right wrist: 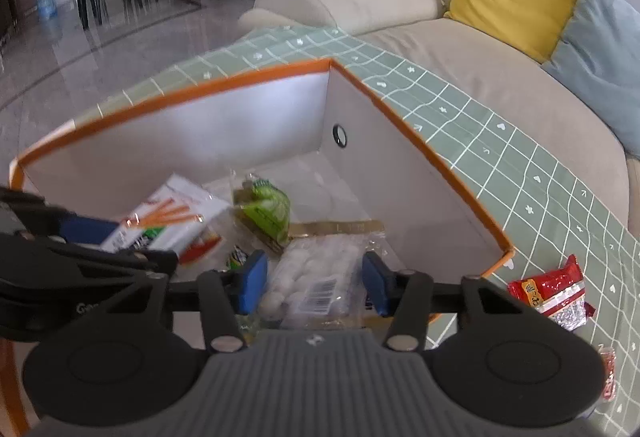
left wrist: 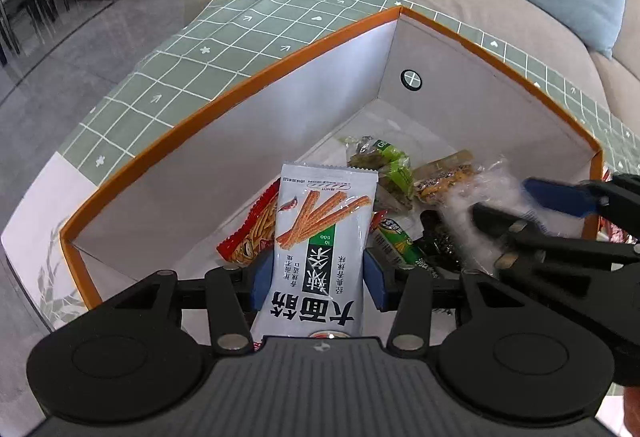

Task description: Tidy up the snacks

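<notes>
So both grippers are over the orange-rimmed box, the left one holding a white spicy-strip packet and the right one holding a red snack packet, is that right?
Not quite. The right gripper has a clear bag of white round snacks between its jaws, as the right wrist view shows. The red snack packet lies outside the orange-rimmed box on the green checked cloth. The left gripper does hold the white spicy-strip packet over the box.

Red packet [right wrist: 550, 295] print blurred; clear bag [right wrist: 316, 277] base hidden.
</notes>
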A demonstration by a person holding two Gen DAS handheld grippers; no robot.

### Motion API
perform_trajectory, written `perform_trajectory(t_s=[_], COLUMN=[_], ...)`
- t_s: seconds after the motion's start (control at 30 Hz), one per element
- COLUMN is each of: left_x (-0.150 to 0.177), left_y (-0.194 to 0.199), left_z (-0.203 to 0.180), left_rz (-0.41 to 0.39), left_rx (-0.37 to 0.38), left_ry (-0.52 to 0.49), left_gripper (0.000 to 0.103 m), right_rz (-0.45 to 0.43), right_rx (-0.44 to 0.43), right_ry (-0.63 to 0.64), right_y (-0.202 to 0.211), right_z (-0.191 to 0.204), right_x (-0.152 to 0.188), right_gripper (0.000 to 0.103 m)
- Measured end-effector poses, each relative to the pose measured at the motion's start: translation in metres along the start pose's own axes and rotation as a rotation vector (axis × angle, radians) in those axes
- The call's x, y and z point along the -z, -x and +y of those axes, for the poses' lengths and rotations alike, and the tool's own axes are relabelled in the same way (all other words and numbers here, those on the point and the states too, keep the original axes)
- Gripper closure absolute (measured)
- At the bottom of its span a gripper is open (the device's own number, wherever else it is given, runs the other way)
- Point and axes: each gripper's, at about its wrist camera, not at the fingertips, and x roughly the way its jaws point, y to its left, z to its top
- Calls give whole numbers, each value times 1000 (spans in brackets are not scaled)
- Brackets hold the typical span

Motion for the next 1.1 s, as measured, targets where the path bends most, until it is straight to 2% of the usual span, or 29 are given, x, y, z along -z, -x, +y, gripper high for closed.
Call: perform_trajectory(t_s=[0.03,0.27,0.53,0.67,0.77,0.87,1.0,1.1], left_x=[0,4,3,4,5,5,6,6], left_y=[0,0,0,0,4,11,17,24], left_z=[-1,-6,-10,-11,-10,-8,-10,-10], left_rz=[0,-1,10,21,0,-35,-58,-87], left_rx=[2,-5,-13,-4,3,11,26,46], left_ry=[-3,-37,-62,-63,-54,-40,-41,-36], left_gripper=[49,48,47,42,33,24,23,23], right_rz=[10,4,-54,-75,-89,-110,-138,-151], right_rx=[6,18,65,92,110,122,138,143], right_ry=[11,31,40,50,49,32,1,-23], right_y=[-3,-1,19,24,28,34,44,53], right_z=[1,4,0,-1,-2,-6,-14,-19], right_x=[-1,0,4,6,8,9,11,14], right_gripper=[83,81,69,64,62,56,49,47])
